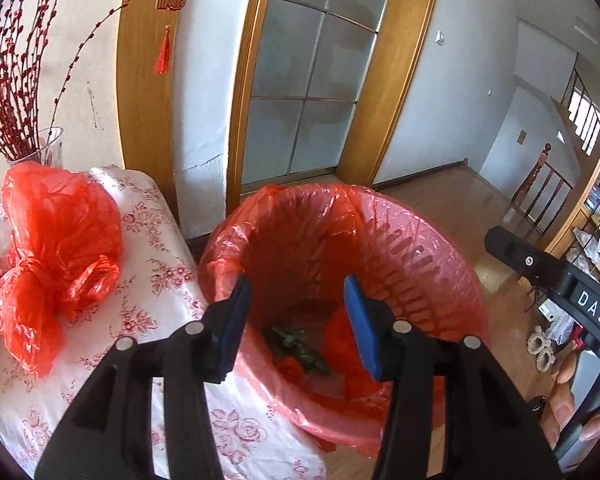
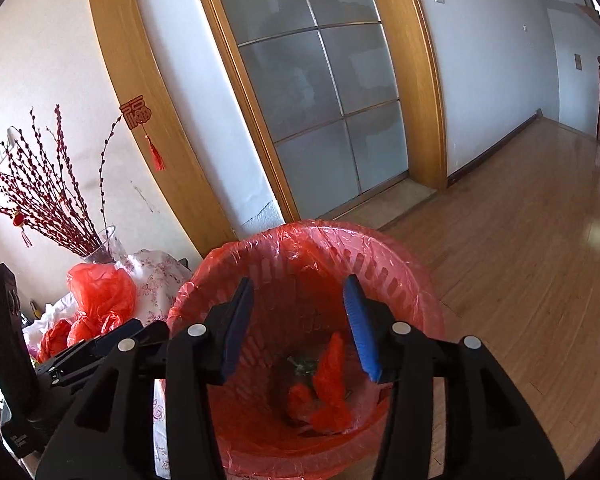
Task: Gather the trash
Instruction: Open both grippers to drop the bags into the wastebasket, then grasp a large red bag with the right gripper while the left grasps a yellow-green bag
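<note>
Left wrist view
Left gripper (image 1: 296, 300): we see it released, jaws apart, gripping nothing, hanging above the bin's mouth.
Trash bin (image 1: 440, 276): one slotted basket lined with a red bag, directly below and beyond our fingers.
Trash (image 1: 300, 346): green leafy scraps and red plastic pieces lie at the bin's bottom, between our fingertips in the frame.
Right gripper (image 1: 548, 276): we see only part of its black body, right of the bin; we cannot tell its jaws from here.
Table (image 1: 160, 292): floral cloth, touching the bin's left side; one knotted red bag (image 1: 56, 248) and one glass vase (image 1: 50, 146) on it.

Right wrist view
Right gripper (image 2: 298, 304): released, jaws apart, empty, above the bin (image 2: 400, 264).
Trash (image 2: 328, 384): at the bin's bottom, below our fingers.
Floor (image 2: 520, 260): wood, right of the bin; one frosted glass door (image 2: 320, 92) behind it.
</note>
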The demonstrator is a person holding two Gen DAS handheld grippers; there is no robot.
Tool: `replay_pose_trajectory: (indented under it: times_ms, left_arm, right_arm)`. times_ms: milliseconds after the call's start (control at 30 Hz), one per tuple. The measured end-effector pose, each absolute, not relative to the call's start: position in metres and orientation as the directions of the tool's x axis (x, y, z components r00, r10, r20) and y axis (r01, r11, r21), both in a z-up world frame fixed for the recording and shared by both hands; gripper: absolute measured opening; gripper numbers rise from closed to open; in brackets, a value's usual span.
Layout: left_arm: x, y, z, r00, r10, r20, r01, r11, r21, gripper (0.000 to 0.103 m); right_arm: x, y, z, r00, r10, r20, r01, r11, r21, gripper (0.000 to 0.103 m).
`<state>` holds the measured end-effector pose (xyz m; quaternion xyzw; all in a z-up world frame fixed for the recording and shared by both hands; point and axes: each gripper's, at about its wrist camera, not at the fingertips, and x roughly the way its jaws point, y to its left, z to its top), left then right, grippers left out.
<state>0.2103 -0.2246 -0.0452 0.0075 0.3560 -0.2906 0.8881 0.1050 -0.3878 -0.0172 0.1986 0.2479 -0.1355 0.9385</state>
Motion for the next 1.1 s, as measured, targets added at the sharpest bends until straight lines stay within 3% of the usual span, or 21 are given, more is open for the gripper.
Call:
replay_pose_trajectory:
  times_ms: [200,467,1100]
  left_arm:
    - [0.201,-0.179,-0.037,0.663,-0.432,-0.611,0.438,0.886,-0.152,0.058]
    - [0.18,-0.11,-0.022,0.763,-0.299,-0.574,0.308,0.948,-0.085,0.062]
    - [0.137,0.066,-0.011,0.855,0.032,-0.518,-0.071,0.996,-0.056,0.066]
  right_arm:
    - [0.1,-0.374,-0.014,0.834,-0.194,-0.517,0.354,0.907,0.23,0.057]
    - [0.109,-0.338,-0.011,0.838,-0.15,-0.525,0.284,0.941,0.185,0.058]
    - [0.18,-0.189,-0.019,0.797,0.135,-0.588,-0.041,0.984,0.171,0.057]
